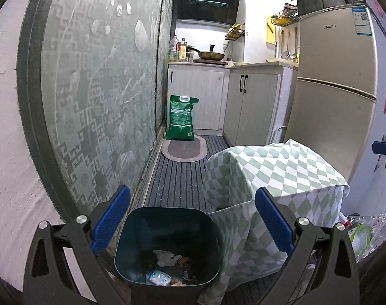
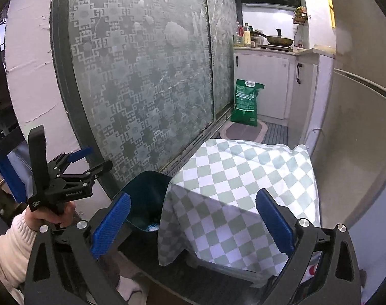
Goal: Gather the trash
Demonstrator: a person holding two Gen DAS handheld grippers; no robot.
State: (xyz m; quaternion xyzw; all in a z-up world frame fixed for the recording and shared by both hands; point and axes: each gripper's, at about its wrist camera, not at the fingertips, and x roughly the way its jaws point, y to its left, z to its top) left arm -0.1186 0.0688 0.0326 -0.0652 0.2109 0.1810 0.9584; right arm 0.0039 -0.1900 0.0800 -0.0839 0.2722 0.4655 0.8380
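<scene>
A dark green trash bin (image 1: 167,241) stands on the floor just below my left gripper (image 1: 193,221), which is open and empty above its mouth. Inside the bin lie crumpled white paper (image 1: 166,256), a clear plastic wrapper (image 1: 158,277) and brownish scraps. In the right wrist view the bin (image 2: 147,198) shows half hidden behind a green-and-white checked cloth (image 2: 238,190). My right gripper (image 2: 193,221) is open with nothing between its fingers, over the cloth's near edge. The left gripper (image 2: 87,164) appears there at the left, held by a hand in a cream sleeve.
The checked cloth (image 1: 274,175) covers a low box-like thing to the right of the bin. A patterned glass sliding door (image 1: 98,96) runs along the left. A fridge (image 1: 337,81) stands right, kitchen cabinets (image 1: 251,106) behind, a green sack (image 1: 181,118) on an oval mat (image 1: 184,150).
</scene>
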